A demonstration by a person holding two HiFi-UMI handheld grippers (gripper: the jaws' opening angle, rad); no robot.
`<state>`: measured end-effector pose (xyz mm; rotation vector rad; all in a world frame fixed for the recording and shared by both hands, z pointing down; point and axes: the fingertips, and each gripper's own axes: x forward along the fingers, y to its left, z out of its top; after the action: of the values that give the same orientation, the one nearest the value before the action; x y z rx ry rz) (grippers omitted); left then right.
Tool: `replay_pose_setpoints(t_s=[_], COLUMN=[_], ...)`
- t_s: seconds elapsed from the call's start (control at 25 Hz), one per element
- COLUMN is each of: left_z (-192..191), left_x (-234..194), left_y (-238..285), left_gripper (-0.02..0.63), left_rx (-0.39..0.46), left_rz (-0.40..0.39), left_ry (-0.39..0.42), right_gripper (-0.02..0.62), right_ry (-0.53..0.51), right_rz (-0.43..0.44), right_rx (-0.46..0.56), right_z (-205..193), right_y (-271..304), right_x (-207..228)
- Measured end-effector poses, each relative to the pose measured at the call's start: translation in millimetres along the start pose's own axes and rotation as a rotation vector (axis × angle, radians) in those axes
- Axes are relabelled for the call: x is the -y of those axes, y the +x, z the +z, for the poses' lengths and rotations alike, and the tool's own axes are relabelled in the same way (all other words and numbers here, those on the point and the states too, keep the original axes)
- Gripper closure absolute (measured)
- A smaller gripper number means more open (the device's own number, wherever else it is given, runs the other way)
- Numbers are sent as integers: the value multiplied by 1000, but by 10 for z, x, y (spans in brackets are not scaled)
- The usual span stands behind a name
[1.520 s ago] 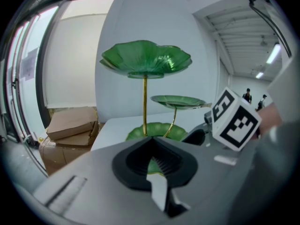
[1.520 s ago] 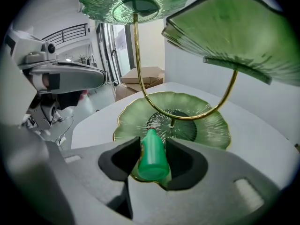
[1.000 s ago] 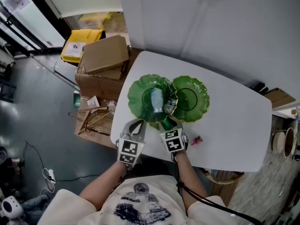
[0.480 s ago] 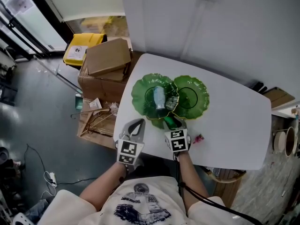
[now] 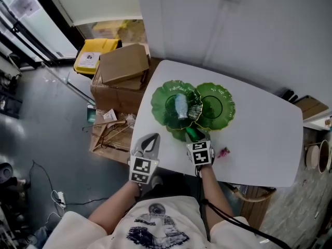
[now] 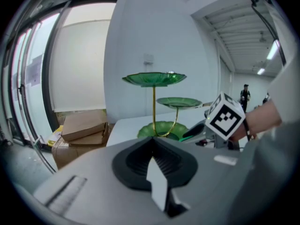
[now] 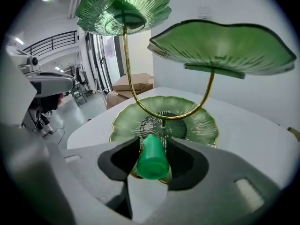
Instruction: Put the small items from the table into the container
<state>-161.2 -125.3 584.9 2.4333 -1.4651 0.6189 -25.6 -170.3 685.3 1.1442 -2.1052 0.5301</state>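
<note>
R gripper [image 7: 153,146] fingers pinching green tube [image 7: 151,163] at bottom dish [image 7: 197,121] rim. L gripper [image 6: 151,157] fingers pressed together, empty. Placing step; next: reach fwd over dish, release. Pink bit [image 5: 224,152] waits on surface [image 5: 259,134].

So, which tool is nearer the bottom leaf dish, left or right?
Right. The right tool, gripping a green piece, is at the near rim of the bottom leaf dish; the left tool sits back at the table edge.
</note>
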Motion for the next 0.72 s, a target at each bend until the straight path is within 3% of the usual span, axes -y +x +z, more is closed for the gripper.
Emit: replay_pose_setpoints(t_s=[0.72], left_z=[73], left_x=[19], left_y=[7], left_gripper=[617], left_rx=[12], left_rz=[-2], left_ry=[2], right_gripper=[397], right_ry=[4], right_rz=[-5], right_rx=[25], right_z=[106], right_y=[-88], right_x=[-47])
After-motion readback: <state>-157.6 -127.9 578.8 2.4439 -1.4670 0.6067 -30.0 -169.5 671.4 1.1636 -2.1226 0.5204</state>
